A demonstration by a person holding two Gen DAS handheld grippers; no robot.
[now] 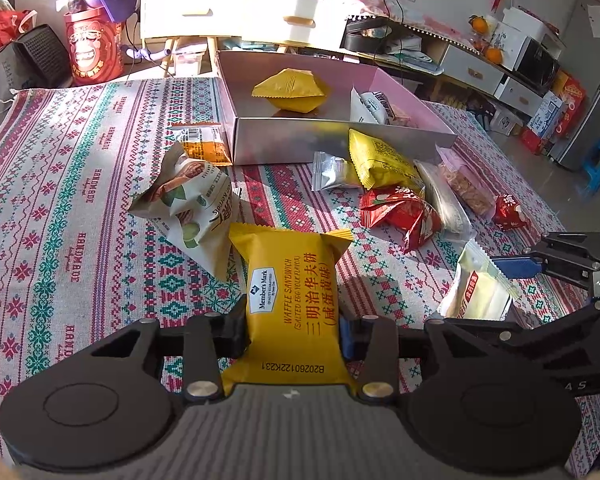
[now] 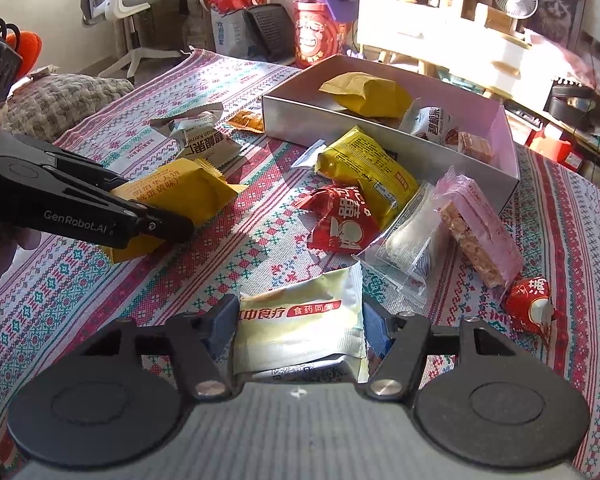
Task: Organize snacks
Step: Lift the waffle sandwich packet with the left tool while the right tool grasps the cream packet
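Two packets were in the tongs at once, one per hand. Left gripper (image 1: 294, 330) was pinching the yellow waffle sandwich packet (image 1: 294, 292) across its short width, pads tight on both long edges. The packet's long axis ran straight out along the fingers, toward the box (image 1: 340, 136). Right gripper (image 2: 298, 328) straddled the pale green packet (image 2: 300, 320), blue pads at its two side edges. Contact looked real on the left pad; I couldn't be sure of the right one, so I'd call it a light pinch at best.

The relation that mattered was that the open box sat ahead of both grippers across the patterned tablecloth (image 1: 60, 200), and the left hand had the cleaner line to it. Between the right gripper and the box lay a clutter: red packet (image 2: 340, 220), yellow snack bag (image 2: 364, 168), clear wrapped bar (image 2: 412, 236) and pink-wrapped cereal bar (image 2: 480, 224). In the left view, only the nut packet (image 1: 188, 196) sat off to one side of the path.

The box already held a yellow packet (image 1: 290, 90) and a white pecan packet (image 1: 370, 106), with free floor between them. My read: lift first, then carry over the near wall, left packet nose-first.
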